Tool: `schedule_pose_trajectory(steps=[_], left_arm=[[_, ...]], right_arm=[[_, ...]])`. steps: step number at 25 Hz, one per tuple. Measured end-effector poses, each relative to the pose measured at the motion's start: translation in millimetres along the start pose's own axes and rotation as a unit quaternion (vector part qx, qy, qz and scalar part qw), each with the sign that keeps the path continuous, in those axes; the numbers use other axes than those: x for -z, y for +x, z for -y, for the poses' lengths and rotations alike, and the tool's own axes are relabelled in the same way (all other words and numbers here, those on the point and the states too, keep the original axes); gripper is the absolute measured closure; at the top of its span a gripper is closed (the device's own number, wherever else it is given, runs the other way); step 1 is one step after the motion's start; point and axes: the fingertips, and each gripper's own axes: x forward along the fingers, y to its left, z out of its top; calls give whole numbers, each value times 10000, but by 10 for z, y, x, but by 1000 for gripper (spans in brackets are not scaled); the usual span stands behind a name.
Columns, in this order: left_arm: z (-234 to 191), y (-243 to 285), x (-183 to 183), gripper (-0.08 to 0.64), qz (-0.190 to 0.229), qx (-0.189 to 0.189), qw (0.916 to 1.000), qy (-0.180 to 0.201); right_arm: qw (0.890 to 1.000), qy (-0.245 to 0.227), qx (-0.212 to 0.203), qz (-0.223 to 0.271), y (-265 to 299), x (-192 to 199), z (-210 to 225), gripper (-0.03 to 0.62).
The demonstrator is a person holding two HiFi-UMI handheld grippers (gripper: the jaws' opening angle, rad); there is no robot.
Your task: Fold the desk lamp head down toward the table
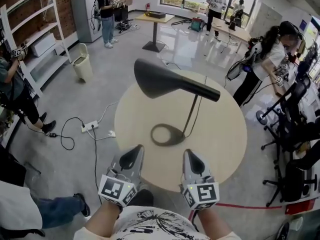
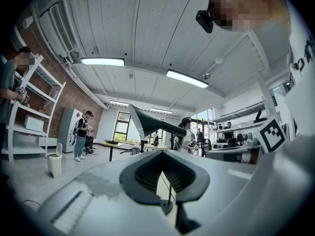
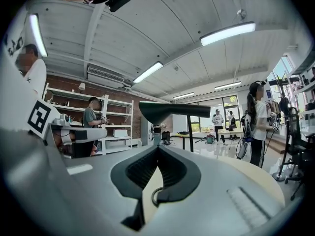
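A black desk lamp stands on the round beige table point(image 1: 225, 144). Its ring base point(image 1: 167, 134) lies near the table's middle, a thin stem point(image 1: 192, 111) leans up to the right, and the long cone head point(image 1: 162, 79) reaches out roughly level to the left. Both grippers hover over the table's near edge, short of the base and touching nothing. My left gripper point(image 1: 134, 154) is shut and empty; so is my right gripper point(image 1: 190, 158). In the left gripper view the head point(image 2: 152, 124) shows above the jaws point(image 2: 164, 154). The right gripper view shows the head point(image 3: 172, 111) above its jaws point(image 3: 157, 149).
A power strip point(image 1: 90, 126) and black cables lie on the floor left of the table, with a pale waste bin point(image 1: 82, 66) beyond. Office chairs point(image 1: 295, 134) and a standing person point(image 1: 265, 64) crowd the right side. White shelves point(image 1: 35, 39) line the left wall.
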Motion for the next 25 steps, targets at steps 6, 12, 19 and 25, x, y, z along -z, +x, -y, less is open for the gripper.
schedule_pose_trajectory(steps=[6, 12, 19, 25], left_arm=[[-346, 506, -280, 555, 229, 232, 9992, 211], [-685, 833, -878, 555, 709, 447, 9945, 634], [-949, 1155, -1640, 555, 1140, 607, 9862, 1037], [-1083, 1418, -1815, 555, 1104, 722, 9848, 1132]], right_arm=[[9998, -33, 210, 46, 475, -127, 179, 583], [9994, -162, 297, 103, 834, -306, 166, 583], [9993, -245, 284, 42, 1139, -378, 35, 584], [9992, -239, 314, -33, 1264, -350, -21, 583]])
